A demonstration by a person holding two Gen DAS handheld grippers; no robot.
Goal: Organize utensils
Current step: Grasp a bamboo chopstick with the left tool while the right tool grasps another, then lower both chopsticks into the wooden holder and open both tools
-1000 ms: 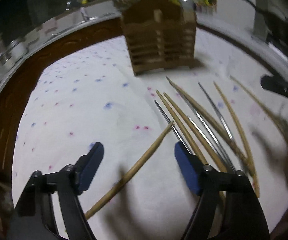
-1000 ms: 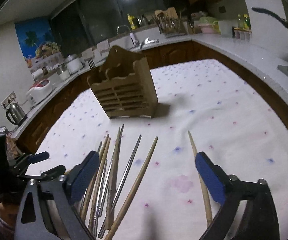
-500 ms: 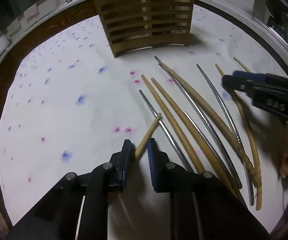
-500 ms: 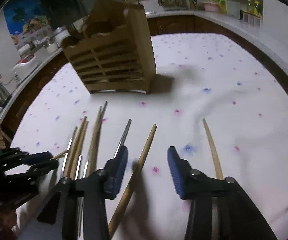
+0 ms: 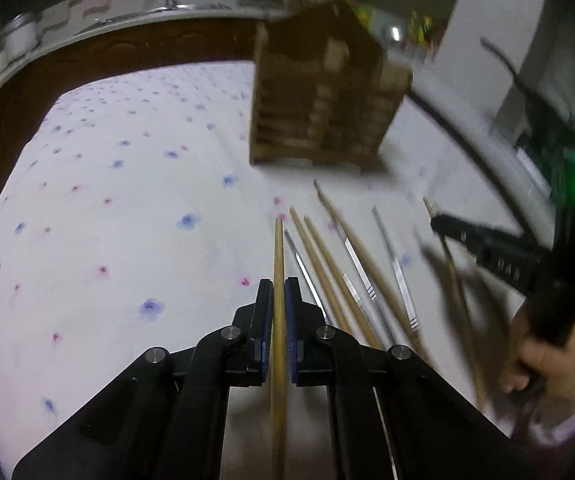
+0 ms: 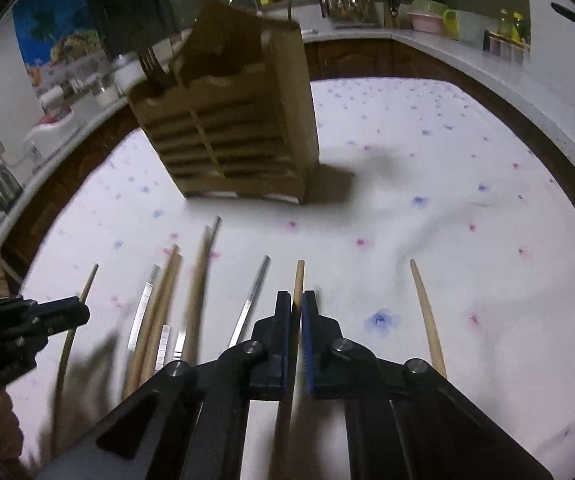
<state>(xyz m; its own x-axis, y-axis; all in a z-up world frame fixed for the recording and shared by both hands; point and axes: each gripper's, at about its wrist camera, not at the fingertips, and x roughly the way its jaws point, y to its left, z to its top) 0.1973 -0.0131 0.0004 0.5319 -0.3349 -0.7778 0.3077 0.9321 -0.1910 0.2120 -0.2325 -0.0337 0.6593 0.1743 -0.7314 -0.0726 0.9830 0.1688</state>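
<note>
My left gripper (image 5: 279, 285) is shut on a wooden chopstick (image 5: 278, 248), its jaws closing tight on the shaft. The stick runs straight out between the blue pads. My right gripper (image 6: 296, 299) is likewise shut on another wooden chopstick (image 6: 299, 274), jaws closing tight, with its tip poking out ahead. Each wrist view shows the other gripper at its edge: the right gripper (image 5: 447, 226) and the left gripper (image 6: 81, 312). The slatted wooden utensil holder (image 5: 319, 112) (image 6: 231, 136) stands upright beyond both, with a fork (image 6: 151, 64) in it.
Several loose wooden chopsticks (image 5: 327, 248) and metal chopsticks (image 5: 395, 264) lie side by side on the flowered white cloth (image 6: 447, 220). One wooden chopstick (image 6: 427, 320) lies alone to the right. A person's hand (image 5: 535, 356) grips the right tool. Counters with kitchenware ring the table.
Both grippers went from wide open to shut, each on a wooden chopstick. The left chopstick, which lay slanted, now lines up with the fingers.
</note>
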